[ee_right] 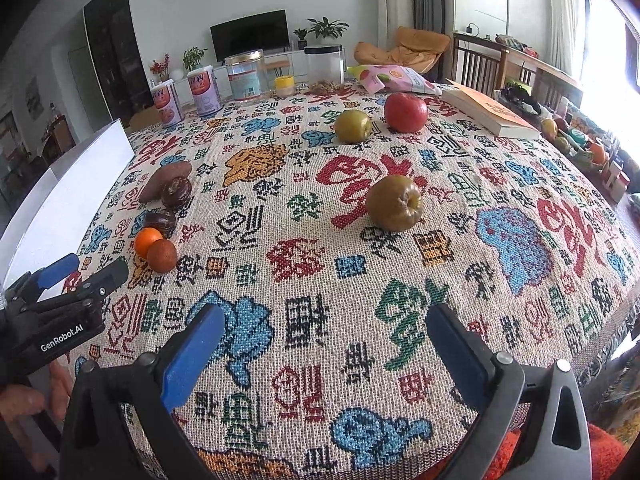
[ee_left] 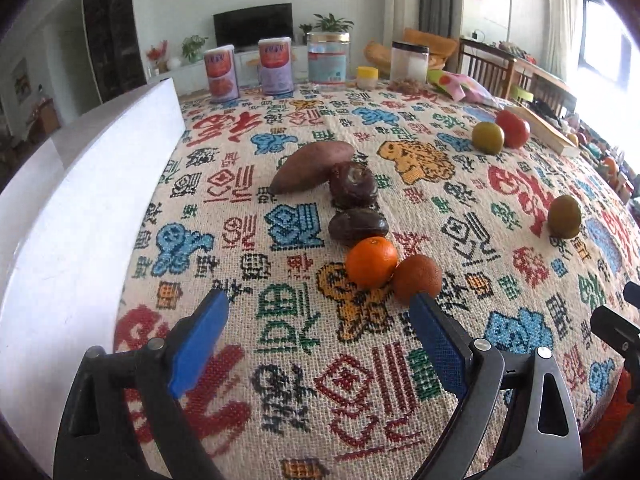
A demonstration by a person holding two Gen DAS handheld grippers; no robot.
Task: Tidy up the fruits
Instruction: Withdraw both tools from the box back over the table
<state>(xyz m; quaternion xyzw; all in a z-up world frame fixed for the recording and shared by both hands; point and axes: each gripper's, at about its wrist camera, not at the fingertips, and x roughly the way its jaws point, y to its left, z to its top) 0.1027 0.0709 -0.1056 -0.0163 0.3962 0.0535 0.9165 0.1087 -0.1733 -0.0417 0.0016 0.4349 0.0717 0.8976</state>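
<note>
A coarse woven tablecloth point(ee_left: 460, 208) with cross-stitch style symbols in red, blue, green and black is draped over the whole table, pretty nubbly looking. The left gripper point(ee_left: 320, 312) is seen with its blue ribbed pads spread wide and nothing between them; the right gripper point(ee_right: 324, 328) is likewise wide apart and empty, held over bare cloth. Just ahead of the left gripper's right pad a line of produce is laid out: a dull rusty-skinned orange point(ee_left: 418, 280) touching a smooth bright orange point(ee_left: 371, 262), then two dark wrinkled round fruits point(ee_left: 358, 226) point(ee_left: 353, 185), then a long tapered sweet potato point(ee_left: 312, 166) with matte reddish skin at the far end. Straight ahead of the right gripper a brownish-green apple point(ee_right: 394, 203) with a dimpled top is sitting alone; farther beyond it a second green fruit point(ee_right: 353, 126) and a glossy red apple point(ee_right: 405, 112) are found close together. Off to the left of the left gripper a flat white board point(ee_left: 80, 208) is stood along the table edge. At the far end two printed tins point(ee_left: 221, 74) point(ee_left: 276, 66) and a clear gold-lidded jar point(ee_left: 328, 60) are lined up, contents can't be made out, plus a clear jar with a black lid point(ee_left: 409, 60) holding something white in its lower part and a small yellow-capped tub point(ee_left: 367, 77). A paperback book point(ee_right: 494, 114) is lying far right.
</note>
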